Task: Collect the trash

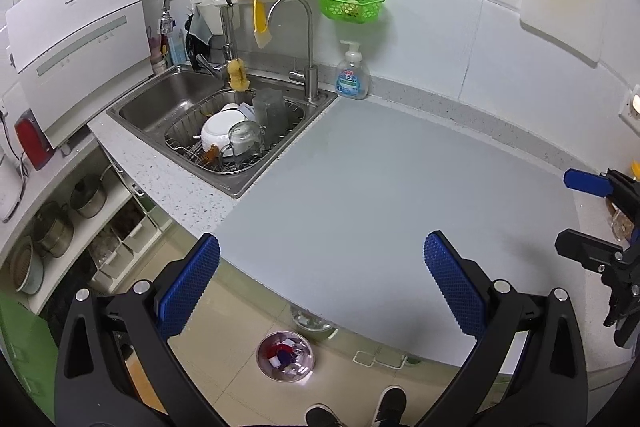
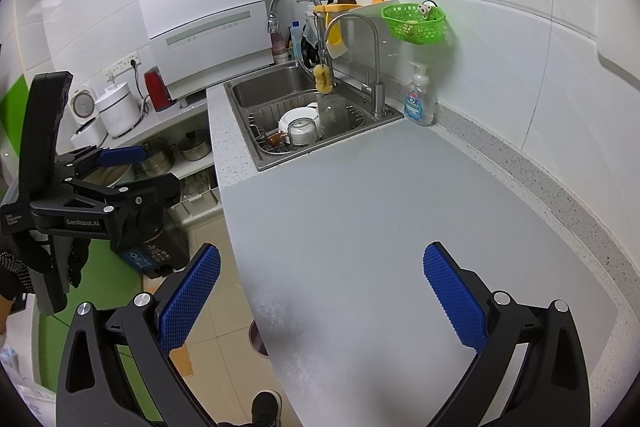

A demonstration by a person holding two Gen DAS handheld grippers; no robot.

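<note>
Two handheld grippers hover side by side over the near edge of a grey worktop (image 1: 360, 195), both tipped downward and pointing toward the back wall. The left gripper (image 1: 322, 287) has its blue-padded jaws spread wide with nothing between them; a gloved hand (image 2: 24, 267) grips its handle. The right gripper (image 2: 322, 291) is equally wide and empty, held over the worktop's front edge.

On the floor just below that front edge stands a trash bin (image 1: 285, 355), its clear liner holding red, white and blue scraps.

Farther back, at the worktop's left end, a steel sink (image 1: 224, 123) holds a rack of dishes. A soap bottle (image 1: 352, 73) stands in the back corner beside the sink, and a green basket (image 1: 352, 2) hangs on the wall above.
</note>
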